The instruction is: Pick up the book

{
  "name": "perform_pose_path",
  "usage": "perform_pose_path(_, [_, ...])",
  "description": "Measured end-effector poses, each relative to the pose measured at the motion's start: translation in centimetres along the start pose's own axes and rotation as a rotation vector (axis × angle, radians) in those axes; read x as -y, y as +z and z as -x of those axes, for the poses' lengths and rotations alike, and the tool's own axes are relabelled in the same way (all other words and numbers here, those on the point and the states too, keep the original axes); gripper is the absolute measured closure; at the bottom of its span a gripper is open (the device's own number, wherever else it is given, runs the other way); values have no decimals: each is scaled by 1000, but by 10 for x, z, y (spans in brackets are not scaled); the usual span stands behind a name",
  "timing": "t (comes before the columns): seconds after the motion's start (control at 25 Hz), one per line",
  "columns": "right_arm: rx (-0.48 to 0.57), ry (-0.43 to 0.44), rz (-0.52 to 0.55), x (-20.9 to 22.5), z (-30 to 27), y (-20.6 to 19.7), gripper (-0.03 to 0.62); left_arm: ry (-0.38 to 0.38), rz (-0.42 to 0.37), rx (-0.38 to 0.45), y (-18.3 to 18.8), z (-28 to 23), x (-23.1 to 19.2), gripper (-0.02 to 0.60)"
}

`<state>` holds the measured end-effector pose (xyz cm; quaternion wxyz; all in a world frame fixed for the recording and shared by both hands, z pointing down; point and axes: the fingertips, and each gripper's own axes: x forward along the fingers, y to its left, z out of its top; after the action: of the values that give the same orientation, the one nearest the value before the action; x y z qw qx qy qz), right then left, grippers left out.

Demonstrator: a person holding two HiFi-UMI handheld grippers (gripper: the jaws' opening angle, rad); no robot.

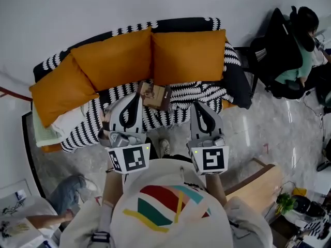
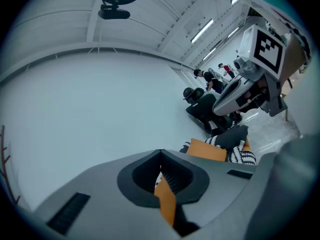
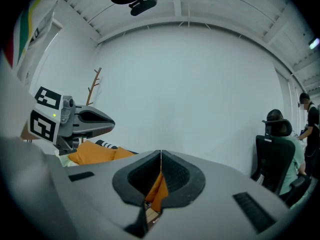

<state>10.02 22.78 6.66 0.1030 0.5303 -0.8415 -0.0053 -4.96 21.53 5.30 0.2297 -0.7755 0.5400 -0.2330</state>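
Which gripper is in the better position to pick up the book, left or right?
Probably the left. In the head view the left gripper has its tip right beside the book, while the right gripper is farther off. Both have their jaws together, so it must open first.

The person is holding the left gripper (image 1: 135,98) and the right gripper (image 1: 198,107) out in front of the chest, side by side and well apart, both pointing forward and away from the body. Each one is showing its marker cube towards the head camera, the left cube (image 1: 129,159) and the right cube (image 1: 209,159) sitting at about the same height. The left forearm (image 1: 113,184) and the right forearm (image 1: 217,188) are reaching up to them from the torso. Both pairs of jaws are meeting at their tips (each gripper view shows this plainly), gripping nothing.
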Motion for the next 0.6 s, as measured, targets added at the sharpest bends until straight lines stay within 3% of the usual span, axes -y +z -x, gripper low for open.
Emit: perform_pose_path(0.6, [31, -126, 5, -18, -137, 45, 579, -78, -21, 122, -48, -106, -107, 577])
